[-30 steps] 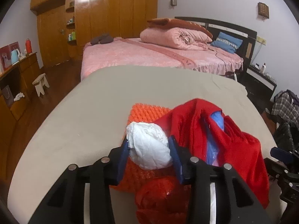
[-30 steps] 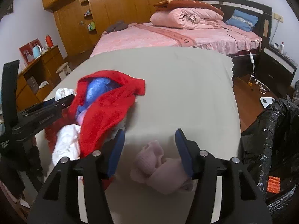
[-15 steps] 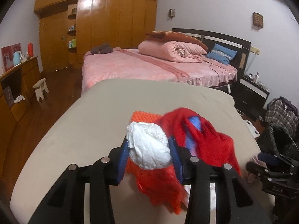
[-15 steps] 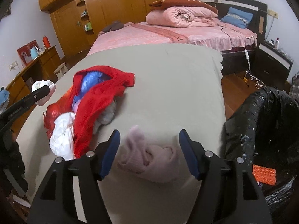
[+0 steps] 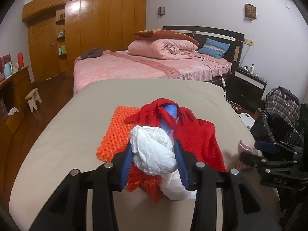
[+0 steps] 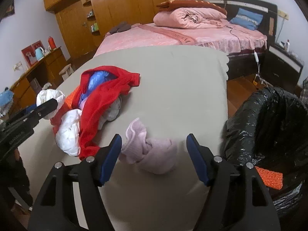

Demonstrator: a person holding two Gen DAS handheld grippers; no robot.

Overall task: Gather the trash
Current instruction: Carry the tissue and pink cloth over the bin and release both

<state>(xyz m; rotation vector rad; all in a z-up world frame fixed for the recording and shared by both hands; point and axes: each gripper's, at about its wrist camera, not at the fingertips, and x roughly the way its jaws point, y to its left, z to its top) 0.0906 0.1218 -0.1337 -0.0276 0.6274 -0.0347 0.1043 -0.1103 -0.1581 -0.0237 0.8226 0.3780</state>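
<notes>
My left gripper (image 5: 155, 152) is shut on a crumpled white wad (image 5: 154, 154) and holds it above the beige table (image 5: 77, 127). The wad also shows in the right wrist view (image 6: 50, 97). Below lies a pile: red cloth (image 5: 194, 134), orange mesh (image 5: 117, 127), blue plastic (image 5: 170, 111), a white bag (image 6: 69, 132). My right gripper (image 6: 154, 148) is open, its fingers on either side of a pink sock (image 6: 152, 156) on the table. A black trash bag (image 6: 269, 127) stands at the right, with an orange net piece (image 6: 269, 177) inside.
A pink bed (image 5: 146, 67) stands beyond the table. A wooden wardrobe (image 5: 96, 28) lines the back wall. A dresser (image 5: 11, 88) and small stool (image 5: 33, 99) are at the left. A nightstand (image 5: 248, 84) and plaid bag (image 5: 283, 105) are at the right.
My left gripper has lifted and drawn back with the white wad in it. My right gripper has pulled back a little from the pink sock and stayed open.
</notes>
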